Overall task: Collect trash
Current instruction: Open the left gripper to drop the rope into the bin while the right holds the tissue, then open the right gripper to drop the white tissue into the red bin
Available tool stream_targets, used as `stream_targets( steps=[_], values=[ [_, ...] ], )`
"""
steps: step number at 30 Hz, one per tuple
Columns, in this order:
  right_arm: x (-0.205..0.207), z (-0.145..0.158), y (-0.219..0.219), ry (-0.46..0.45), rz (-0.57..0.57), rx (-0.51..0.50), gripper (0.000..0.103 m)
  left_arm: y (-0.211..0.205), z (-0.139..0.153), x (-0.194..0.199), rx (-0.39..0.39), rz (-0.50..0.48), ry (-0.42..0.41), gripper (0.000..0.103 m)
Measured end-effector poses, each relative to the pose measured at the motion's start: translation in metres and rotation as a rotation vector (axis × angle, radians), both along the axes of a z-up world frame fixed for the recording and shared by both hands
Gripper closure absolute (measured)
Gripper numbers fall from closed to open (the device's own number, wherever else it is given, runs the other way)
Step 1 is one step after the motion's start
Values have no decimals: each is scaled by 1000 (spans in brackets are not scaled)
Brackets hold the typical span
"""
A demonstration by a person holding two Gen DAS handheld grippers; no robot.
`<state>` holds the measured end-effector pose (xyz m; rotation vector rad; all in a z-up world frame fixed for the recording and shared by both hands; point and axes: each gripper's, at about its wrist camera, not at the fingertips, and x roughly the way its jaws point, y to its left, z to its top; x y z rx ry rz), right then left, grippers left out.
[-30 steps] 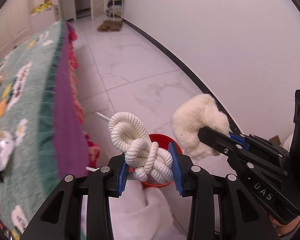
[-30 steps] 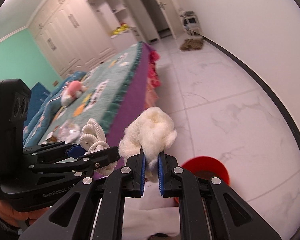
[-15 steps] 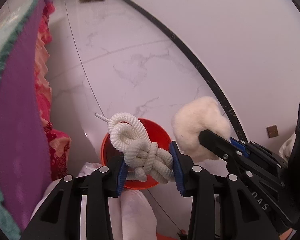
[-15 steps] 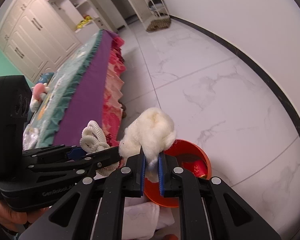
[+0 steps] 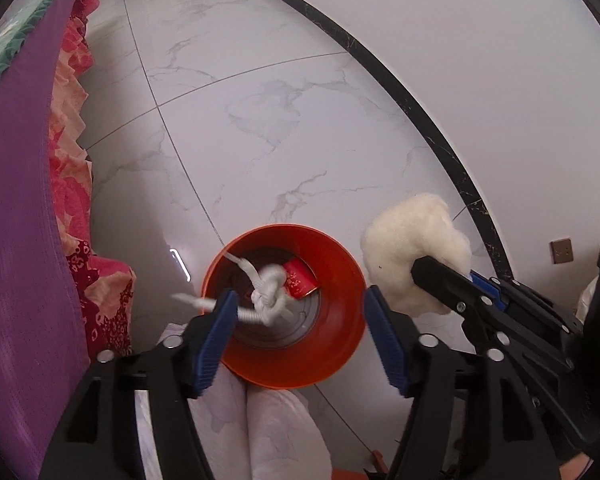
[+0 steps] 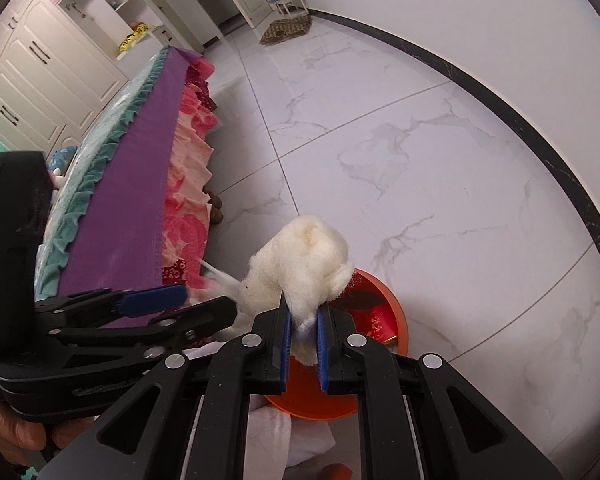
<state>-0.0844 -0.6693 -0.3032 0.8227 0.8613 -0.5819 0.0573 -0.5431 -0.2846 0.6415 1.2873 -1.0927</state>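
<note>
White knotted rope (image 5: 269, 295) now drops into the orange bin (image 5: 342, 264), freed half a second ago from the left gripper (image 5: 298, 334), whose fingers stand spread above the rim; one piece is collected; the right gripper (image 6: 303, 338) pinches a cotton wad (image 6: 304, 270) just beside the bin, likely next; marble floor (image 5: 284, 120) below, purple-edged bed (image 5: 16, 216) alongside, wardrobes (image 6: 48, 64) beyond.

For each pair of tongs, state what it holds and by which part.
Left tongs: open, holding nothing; the knotted rope is falling into the orange bin. Right tongs: shut on the cotton wad, pinched at its lower end.
</note>
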Motion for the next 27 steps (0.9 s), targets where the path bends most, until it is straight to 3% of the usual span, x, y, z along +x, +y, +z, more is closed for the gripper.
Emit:
stream_targets(
  steps=[2,8,14,21,27],
  values=[
    [3,-2,-1,5,2,1,92,1,1,1,3,-2,-30,30],
    [16,-7,-1,16,29,2,88,9,6,9,11,12,-89,30],
    [34,-8,4,20,65,-1,63,22,7,25,31,61,-118,30],
    [39,3,9,10,67,-13,63,32,15,37,18,98,-115,30],
    [29,41,24,-47,73,-47,63,40,31,33,-20,105,-120,30]
  ],
)
